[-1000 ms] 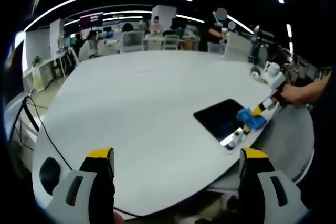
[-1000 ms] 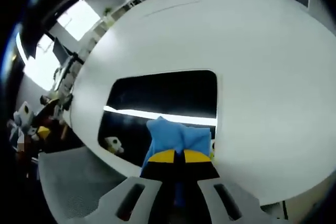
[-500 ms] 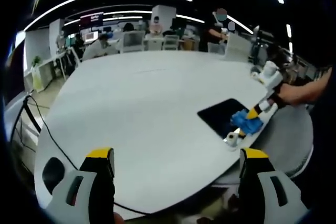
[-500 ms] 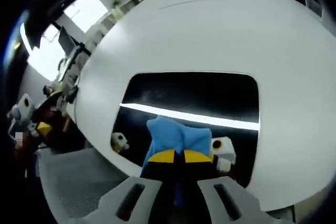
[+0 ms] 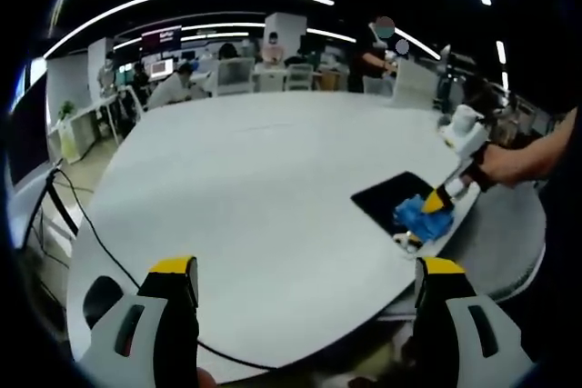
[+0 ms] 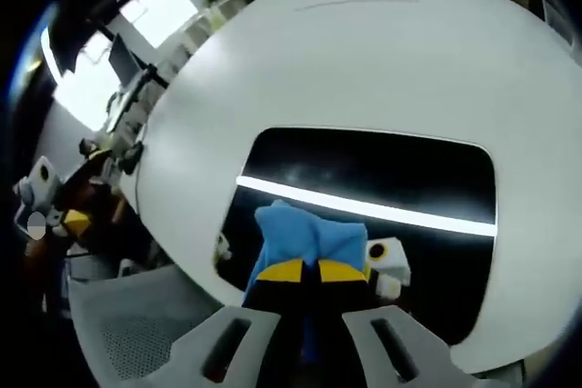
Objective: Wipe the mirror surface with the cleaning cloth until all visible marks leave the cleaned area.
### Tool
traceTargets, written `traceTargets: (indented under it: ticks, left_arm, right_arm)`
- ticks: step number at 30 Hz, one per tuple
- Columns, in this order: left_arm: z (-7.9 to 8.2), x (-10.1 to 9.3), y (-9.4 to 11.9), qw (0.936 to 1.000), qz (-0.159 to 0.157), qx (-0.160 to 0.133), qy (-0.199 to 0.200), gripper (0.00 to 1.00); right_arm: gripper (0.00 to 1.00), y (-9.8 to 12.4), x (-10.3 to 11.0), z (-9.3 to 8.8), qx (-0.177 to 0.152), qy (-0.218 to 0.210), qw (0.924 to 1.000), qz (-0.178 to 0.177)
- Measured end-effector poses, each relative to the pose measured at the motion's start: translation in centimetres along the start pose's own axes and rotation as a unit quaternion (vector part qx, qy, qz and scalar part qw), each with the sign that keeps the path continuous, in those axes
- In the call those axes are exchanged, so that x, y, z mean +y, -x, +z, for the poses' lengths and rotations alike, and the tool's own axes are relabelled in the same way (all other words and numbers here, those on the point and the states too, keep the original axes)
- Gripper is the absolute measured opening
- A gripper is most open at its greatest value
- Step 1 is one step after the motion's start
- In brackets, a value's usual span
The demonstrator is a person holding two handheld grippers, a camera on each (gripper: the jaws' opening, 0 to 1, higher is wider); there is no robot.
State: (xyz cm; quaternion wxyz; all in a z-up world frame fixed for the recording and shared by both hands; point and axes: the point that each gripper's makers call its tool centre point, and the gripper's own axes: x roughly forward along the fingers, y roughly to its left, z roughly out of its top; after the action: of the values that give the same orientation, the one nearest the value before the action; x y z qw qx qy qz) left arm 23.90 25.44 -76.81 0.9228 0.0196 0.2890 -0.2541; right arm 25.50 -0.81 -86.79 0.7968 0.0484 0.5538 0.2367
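A dark rectangular mirror (image 6: 382,179) lies flat near the white table's edge, reflecting a bright ceiling light strip. My right gripper (image 6: 303,271) is shut on a crumpled blue cleaning cloth (image 6: 309,235), which presses on the mirror's near part. In the left gripper view the mirror (image 5: 386,195) lies at the table's right edge, with the blue cloth (image 5: 420,216) on it under the right gripper (image 5: 443,195), held by a person's hand. My left gripper (image 5: 305,270) stands open above the near table edge, nothing between its yellow-tipped fingers (image 5: 173,270).
The big white oval table (image 5: 245,179) stretches ahead. A black cable (image 5: 82,233) trails off its left edge. A grey mesh chair (image 6: 136,333) stands beside the mirror end. Desks, chairs and people fill the office behind.
The right gripper has slid the cloth across the mirror, toward its end by the table edge. More of the mirror now shows to the right in the right gripper view. The left gripper stays open.
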Motion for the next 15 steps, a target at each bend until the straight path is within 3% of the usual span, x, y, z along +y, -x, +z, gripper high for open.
traceTargets:
  ticks: [13,15]
  left_arm:
    - [-0.3,-0.2,-0.3,0.9999,-0.010,0.001,0.008,1.00]
    - [-0.3,-0.2,-0.3,0.9999,-0.008,0.001,0.009,1.00]
  right_arm:
    - [0.00,-2.1,4.1,1.1,0.005,0.016,0.9993,0.033]
    - [0.00,-2.4,4.7,1.3,0.005,0.034,0.9989,0.033]
